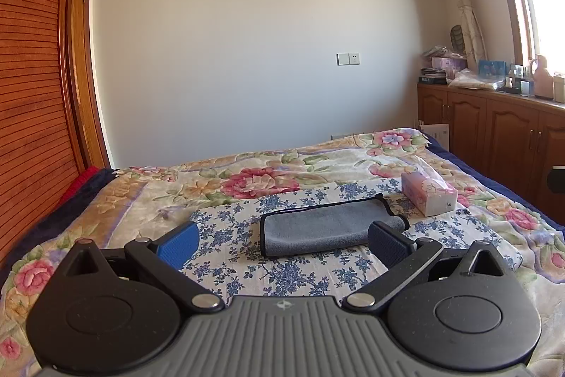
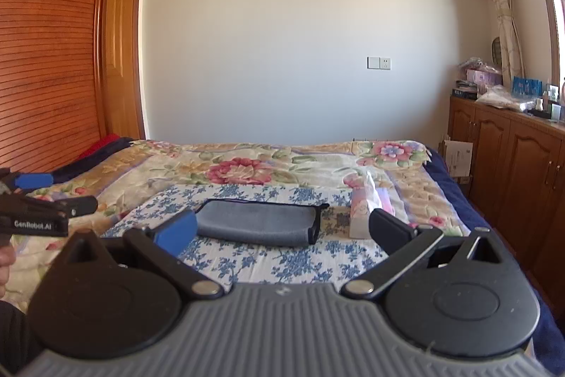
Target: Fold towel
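Towel lies folded ahead of both pairs of spread, empty fingers (seemingly finished); next, perhaps one more fold.

Tissue box on blue-flowered cloth atop floral bedspread; wooden cabinets right.

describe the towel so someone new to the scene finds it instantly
Start at the bed with the floral quilt, then find the blue-and-white flowered cloth laid over its near part. The towel lies on that cloth: a plain grey, folded rectangle with black edging. Its only close neighbour, just to its right, is a pink tissue pack; everything else nearby is patterned.
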{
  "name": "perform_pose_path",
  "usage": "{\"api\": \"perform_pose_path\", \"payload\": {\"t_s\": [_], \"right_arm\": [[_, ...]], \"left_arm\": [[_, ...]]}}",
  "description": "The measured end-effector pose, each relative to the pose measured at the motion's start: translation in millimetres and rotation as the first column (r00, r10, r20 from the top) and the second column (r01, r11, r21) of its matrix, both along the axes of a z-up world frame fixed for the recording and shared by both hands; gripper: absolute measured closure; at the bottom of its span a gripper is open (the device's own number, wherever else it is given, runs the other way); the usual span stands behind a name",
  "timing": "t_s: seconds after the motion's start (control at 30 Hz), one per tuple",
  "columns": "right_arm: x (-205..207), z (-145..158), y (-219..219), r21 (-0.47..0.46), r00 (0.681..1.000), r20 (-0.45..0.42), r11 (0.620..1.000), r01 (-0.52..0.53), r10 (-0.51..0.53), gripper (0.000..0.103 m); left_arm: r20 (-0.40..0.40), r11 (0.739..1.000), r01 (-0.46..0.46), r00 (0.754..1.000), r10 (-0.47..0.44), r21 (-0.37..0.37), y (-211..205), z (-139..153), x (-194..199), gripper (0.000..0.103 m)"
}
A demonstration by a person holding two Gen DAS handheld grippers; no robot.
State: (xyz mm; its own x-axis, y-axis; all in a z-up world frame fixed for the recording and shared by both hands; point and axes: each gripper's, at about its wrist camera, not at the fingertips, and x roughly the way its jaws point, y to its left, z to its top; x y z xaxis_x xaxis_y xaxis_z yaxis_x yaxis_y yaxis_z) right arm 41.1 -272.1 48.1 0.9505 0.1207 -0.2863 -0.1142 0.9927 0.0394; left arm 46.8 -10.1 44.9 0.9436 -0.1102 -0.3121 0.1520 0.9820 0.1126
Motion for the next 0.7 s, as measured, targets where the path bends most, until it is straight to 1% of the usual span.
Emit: {"api": "perform_pose_path", "payload": {"t_s": [0.17, 0.3, 0.43, 0.7], "right_arm": [[-5, -6, 0, 0.008, 1.0, -0.005, 1.0, 0.003, -0.003, 0.0], [-11, -9, -2, 0.005, 0.999, 0.024, 1.0, 0.023, -0.023, 0.0], [-14, -15, -6, 0.01, 0.999, 0.03, 0.999, 0.039, -0.039, 0.0], [-18, -22, -9, 0.016, 0.998, 0.033, 0.998, 0.056, -0.056, 0.0]], "left_arm": [[0.002, 1.0, 0.004, 1.0, -0.004, 0.004, 1, -2, -1, 0.0], [0.007, 1.0, 0.005, 1.0, -0.005, 0.013, 2, -8, -5, 0.0], [0.001, 1.0, 0.009, 1.0, -0.009, 0.024, 2, -16, -8, 0.0], [0.005, 1.0, 0.005, 1.0, -0.005, 0.019, 2, -24, -13, 0.0]]}}
